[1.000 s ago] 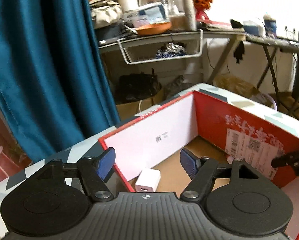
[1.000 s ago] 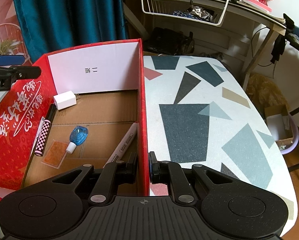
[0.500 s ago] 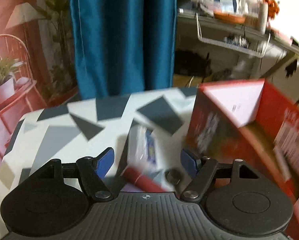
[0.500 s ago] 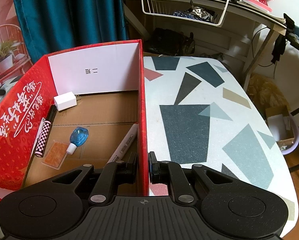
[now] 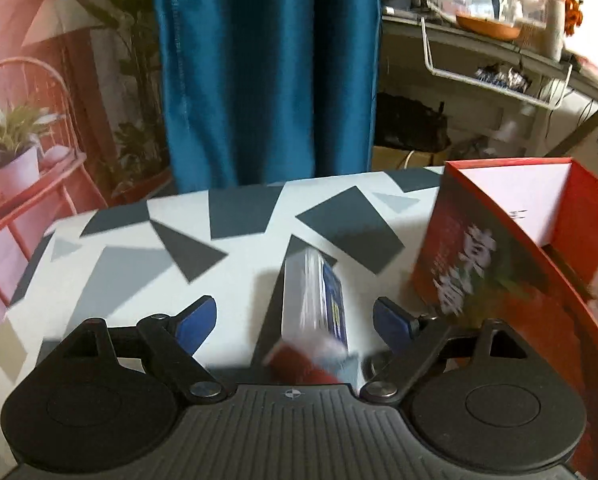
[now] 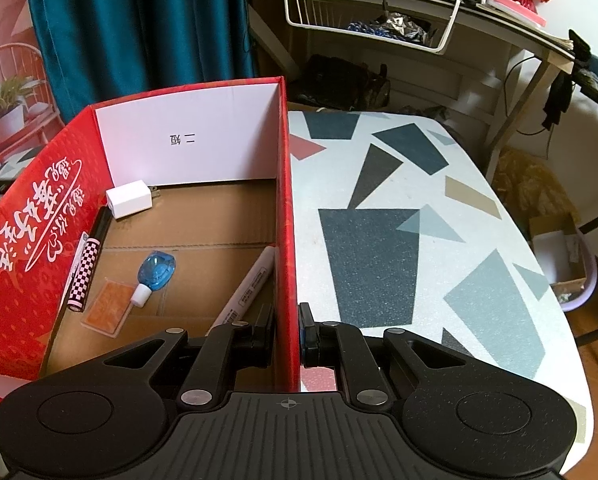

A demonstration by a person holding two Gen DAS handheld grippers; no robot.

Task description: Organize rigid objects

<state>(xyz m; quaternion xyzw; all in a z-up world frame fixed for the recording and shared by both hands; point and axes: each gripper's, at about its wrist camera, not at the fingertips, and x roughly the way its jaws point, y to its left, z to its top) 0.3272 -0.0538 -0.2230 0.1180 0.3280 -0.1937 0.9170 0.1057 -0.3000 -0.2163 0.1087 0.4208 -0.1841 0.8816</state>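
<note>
**A:** How far along are you with the sorting?

**B:** Well under way, by my reading. Your red cardboard box (image 6: 31,240) already holds 5 things: a white plug adapter (image 6: 129,199) at the far wall, a black-and-white checkered pen (image 6: 84,276) along the left wall, a blue correction-tape dispenser (image 6: 154,274), an orange flat card (image 6: 108,307) and a white marker (image 6: 251,282) leaning by the right wall.

**A:** And what is left?

**B:** At least 1 item: a white-and-blue flat pack (image 5: 313,300) lying on the geometric-patterned table (image 5: 111,276), outside the box and just beside its left wall. A red piece sits at its near end, too blurred to identify.

**A:** What are your grippers doing?

**B:** Your right gripper (image 6: 287,332) is clenched on the box's right wall, 1 finger inside and 1 outside, steadying it. Your left gripper (image 5: 295,322) is spread wide with nothing in it, hovering over the pack, which lies lengthwise between the blue pads (image 5: 197,320).

**A:** How does the pack look?

**B:** Narrow, rigid-looking and boxy, long axis pointing away from you. Motion blur hides its printing.
</note>
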